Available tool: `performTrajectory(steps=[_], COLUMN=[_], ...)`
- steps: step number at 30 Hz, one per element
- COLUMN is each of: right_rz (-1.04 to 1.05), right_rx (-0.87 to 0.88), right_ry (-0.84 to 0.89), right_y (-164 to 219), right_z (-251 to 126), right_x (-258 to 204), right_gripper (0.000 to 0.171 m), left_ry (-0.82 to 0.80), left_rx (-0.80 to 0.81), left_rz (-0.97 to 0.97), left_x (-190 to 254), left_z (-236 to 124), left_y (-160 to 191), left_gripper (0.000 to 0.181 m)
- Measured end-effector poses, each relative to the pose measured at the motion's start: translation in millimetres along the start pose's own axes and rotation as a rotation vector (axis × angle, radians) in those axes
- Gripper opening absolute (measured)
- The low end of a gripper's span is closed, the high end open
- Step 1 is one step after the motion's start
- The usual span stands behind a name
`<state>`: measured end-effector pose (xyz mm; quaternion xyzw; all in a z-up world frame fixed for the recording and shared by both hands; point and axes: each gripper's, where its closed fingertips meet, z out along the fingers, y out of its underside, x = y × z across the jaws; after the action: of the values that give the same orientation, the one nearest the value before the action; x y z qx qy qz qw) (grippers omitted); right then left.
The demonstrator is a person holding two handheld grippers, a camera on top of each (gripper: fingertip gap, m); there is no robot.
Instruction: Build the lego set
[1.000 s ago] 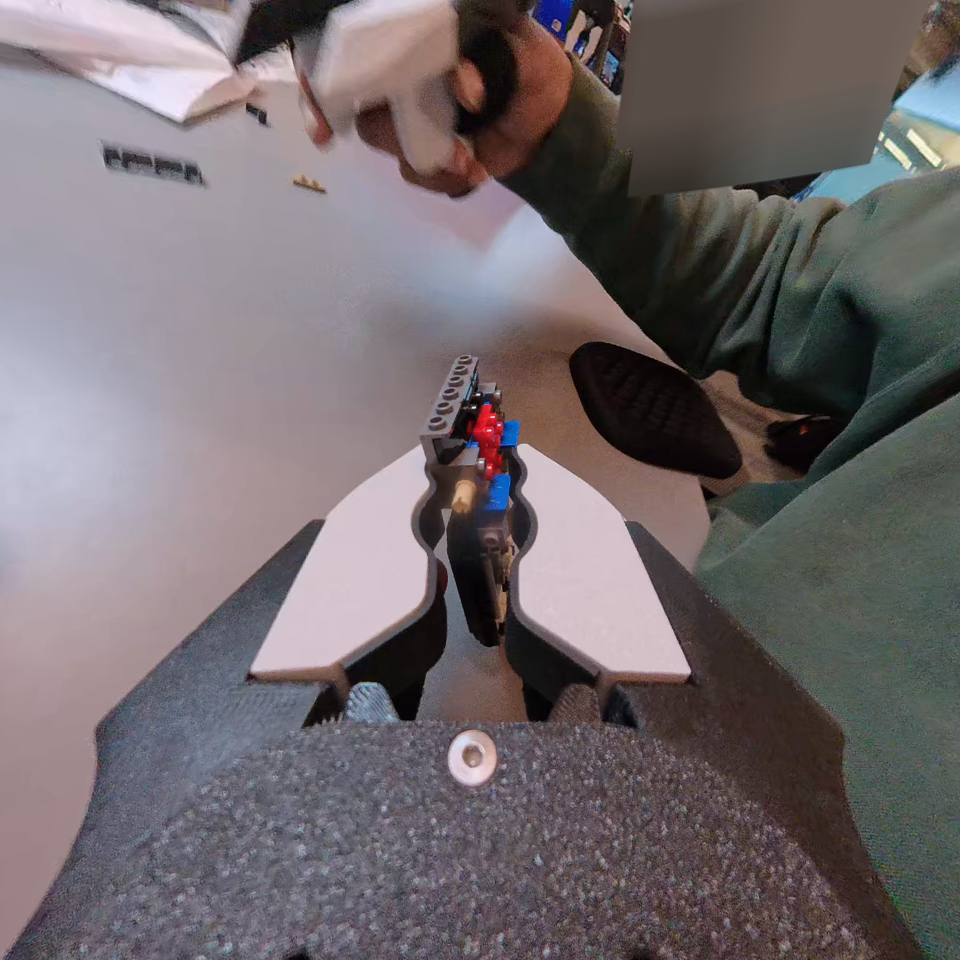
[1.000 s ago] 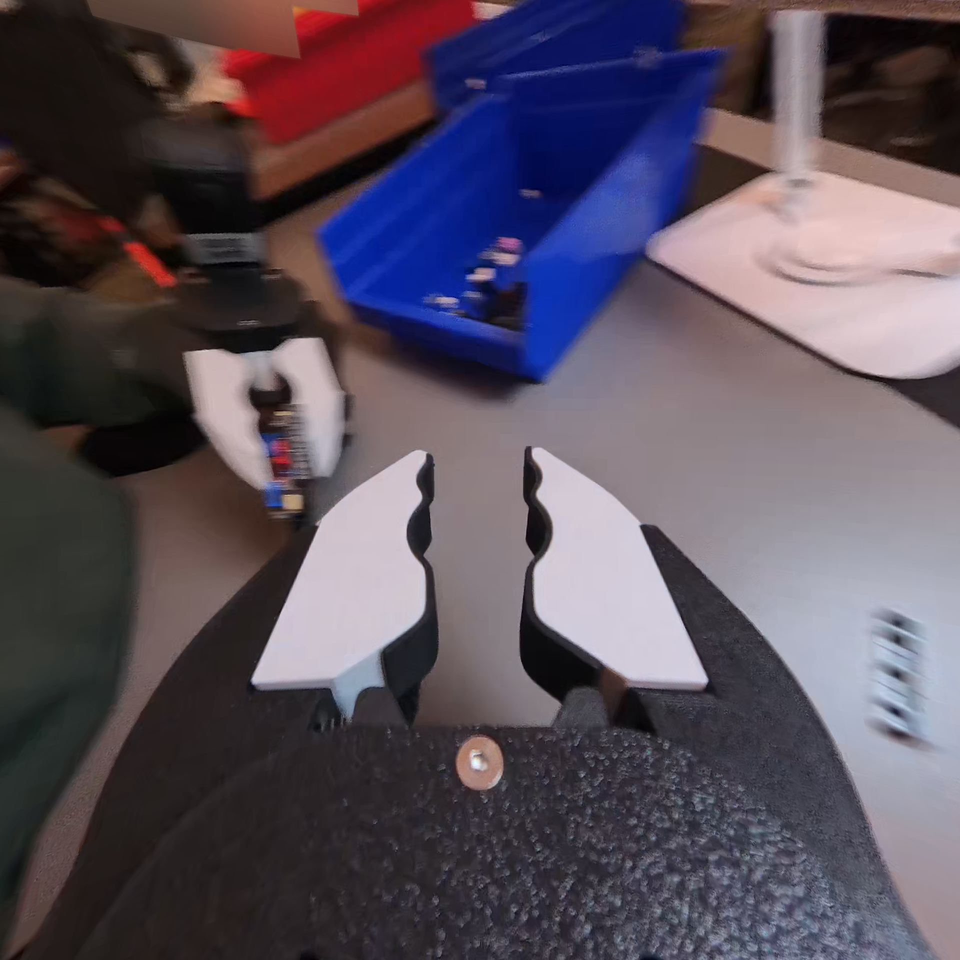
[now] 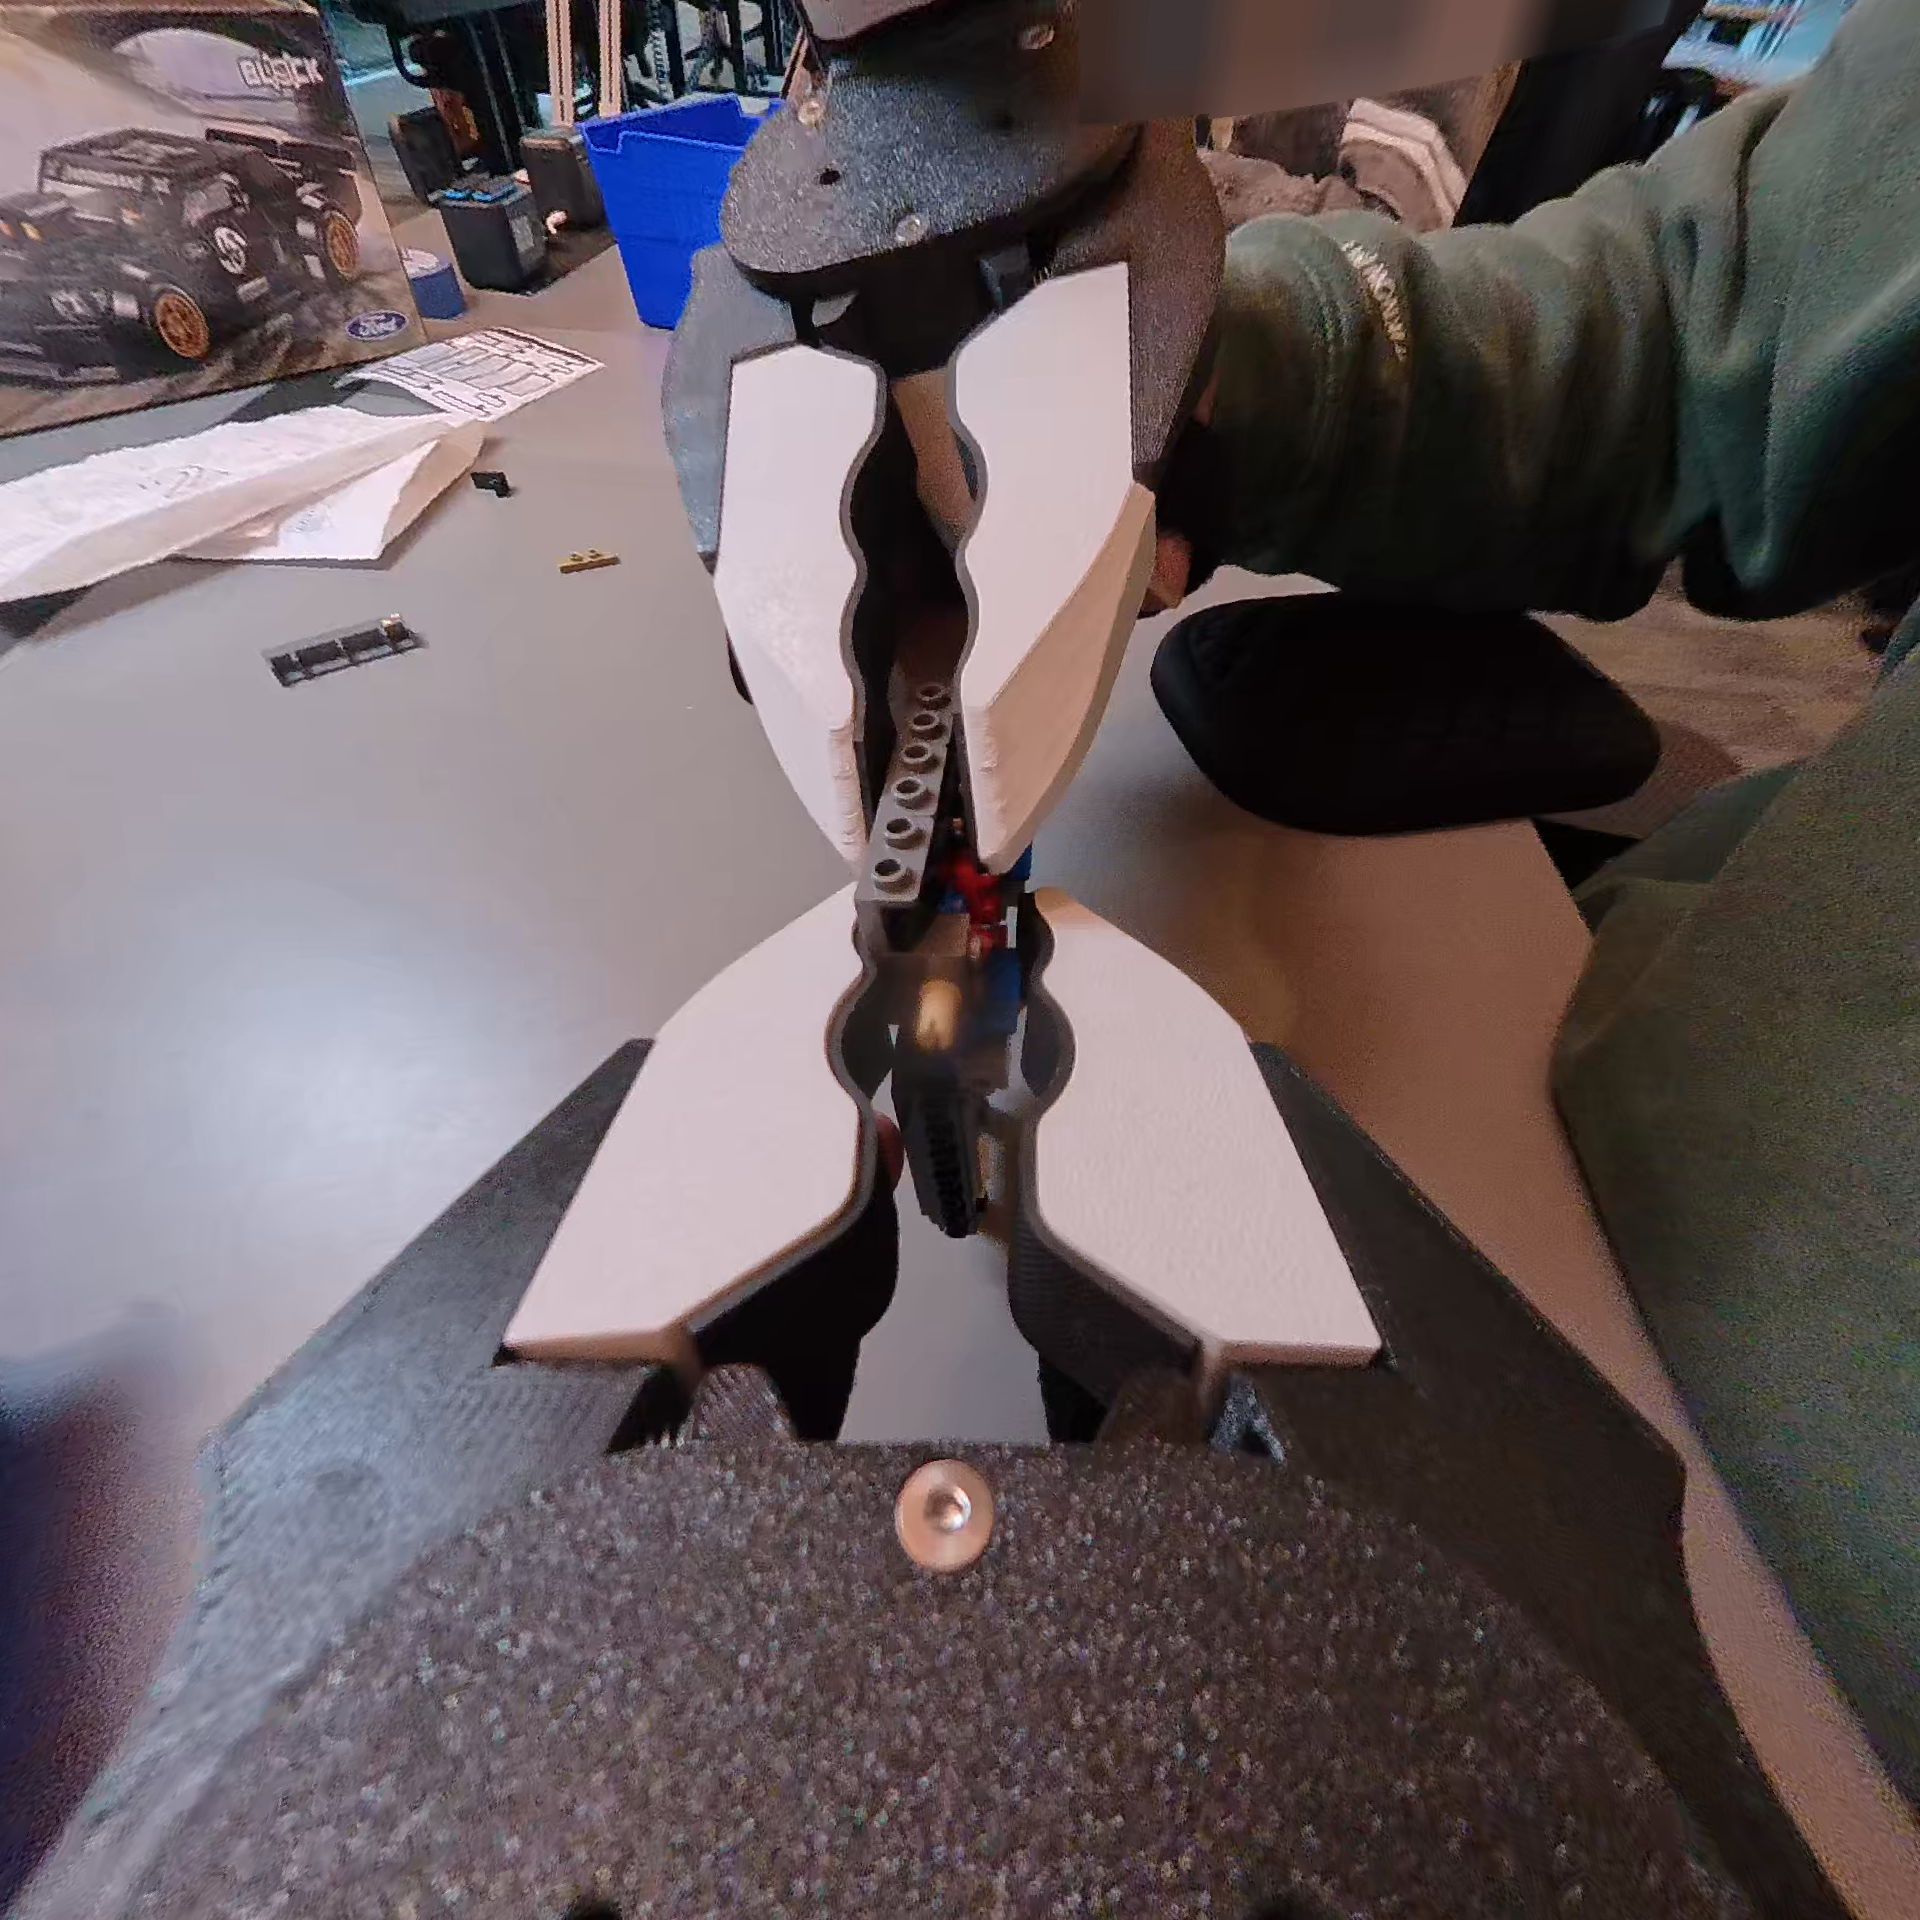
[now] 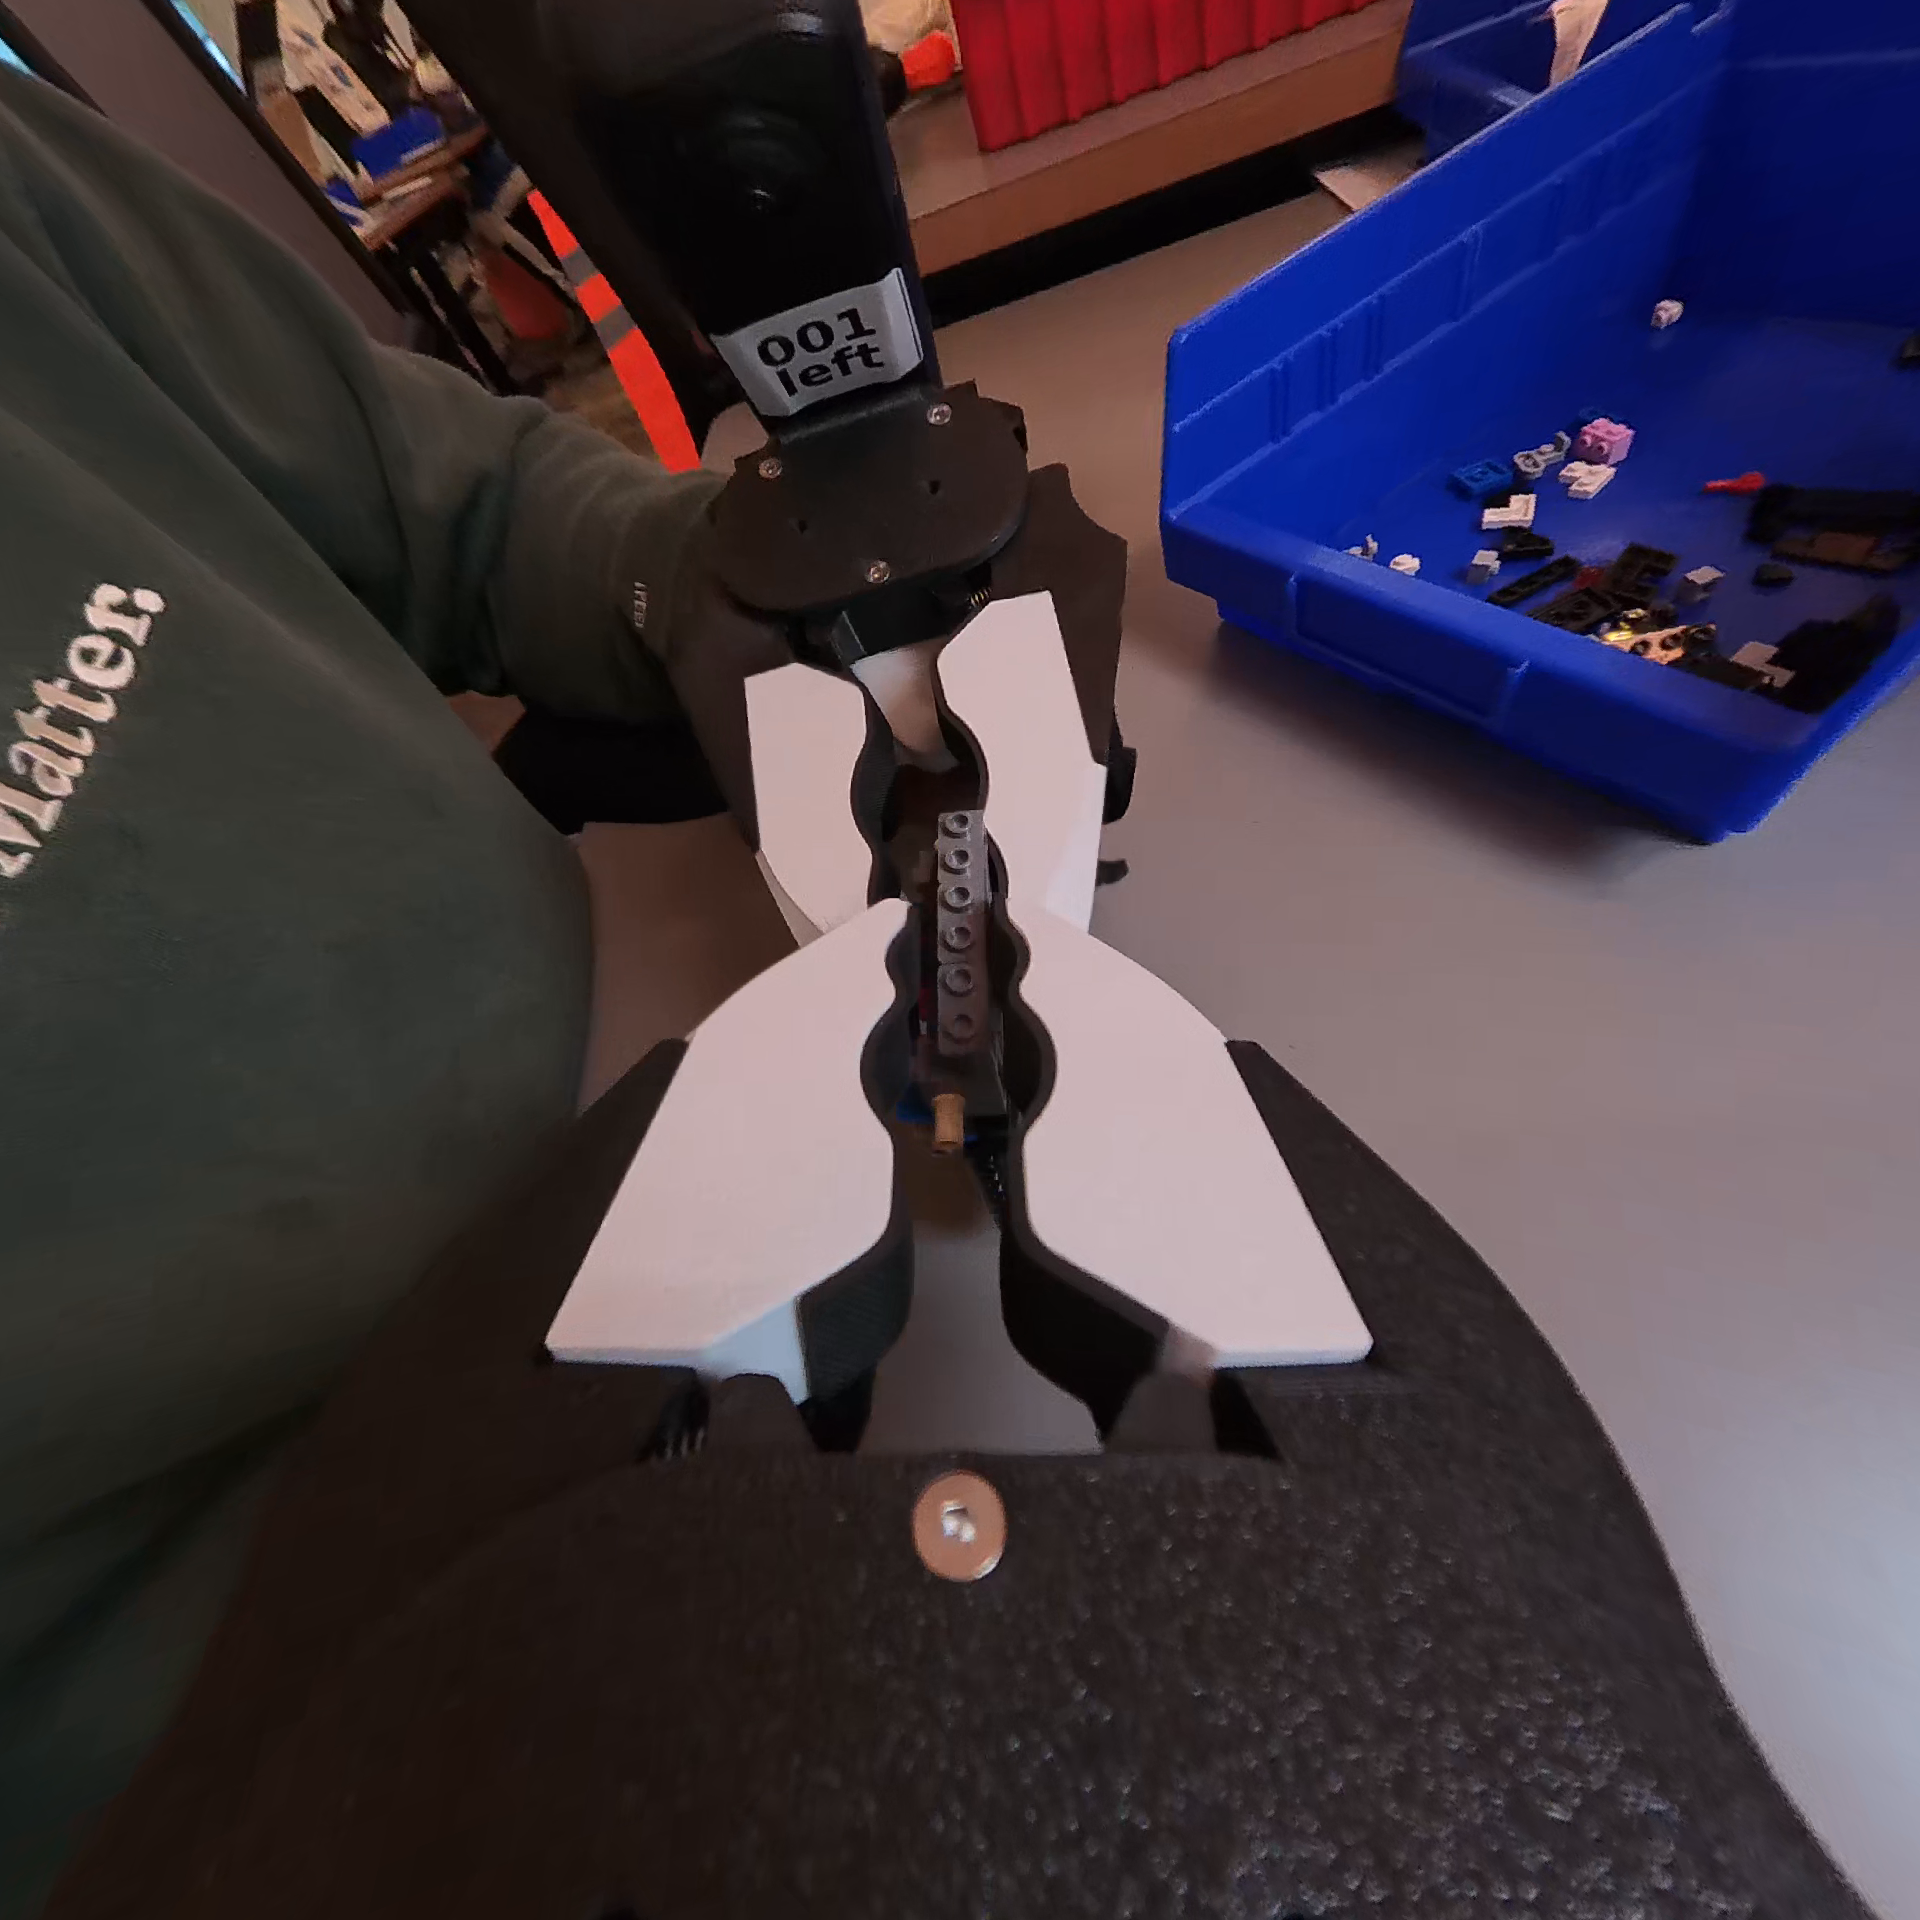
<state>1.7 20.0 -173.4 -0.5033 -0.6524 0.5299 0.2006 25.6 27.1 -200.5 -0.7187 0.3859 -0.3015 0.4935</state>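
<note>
Two wrist cameras face each other at close range above the grey bench [image 3: 312,883], each looking along its own jaws. Both views share the brick assembly [image 3: 914,800] [image 4: 958,935] between them and the opposing gripper.

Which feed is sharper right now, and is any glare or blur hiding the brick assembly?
Left wrist view: mostly sharp; a glare spot sits on the brick assembly inside the left hand-held gripper, and a blurred dark smear covers the lower left corner. Right wrist view: the assembly is crisp, the right hand-held gripper slightly soft at its base, and the blue bin is clear.
</note>
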Motion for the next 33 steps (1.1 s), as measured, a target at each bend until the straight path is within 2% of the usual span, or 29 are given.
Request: performTrajectory(steps=[4,7,12,22,26,33], right_rz=[0.033,0.178,0.251,0.312,0.29,0.105], right_rx=[0.021,0.127,0.239,0.42,0.427,0.273], right_ry=[0.027,-0.083,-0.2,-0.362,-0.333,-0.131], right_y=[-3,-6,-10,-23,-23,-18], right_z=[-1,-4,-7,-12,-11,0], right_x=[-2,-6,-12,-16,-14,-10], right_gripper=[0.012,0.011,0.012,0.011,0.012,0.012], left_ry=[-0.073,-0.098,-0.147,-0.099,-0.041,0.028], left_rx=[-0.036,-0.051,-0.085,-0.028,0.026,-0.044], left_rz=[0.13,0.196,0.273,0.144,0.05,-0.058], left_x=[-2,0,3,8,9,10], left_z=[-2,-3,-5,-11,-12,-8], left_y=[-1,-5,-9,-23,-25,-11], left_gripper=[0.022,0.022,0.022,0.022,0.022,0.021])
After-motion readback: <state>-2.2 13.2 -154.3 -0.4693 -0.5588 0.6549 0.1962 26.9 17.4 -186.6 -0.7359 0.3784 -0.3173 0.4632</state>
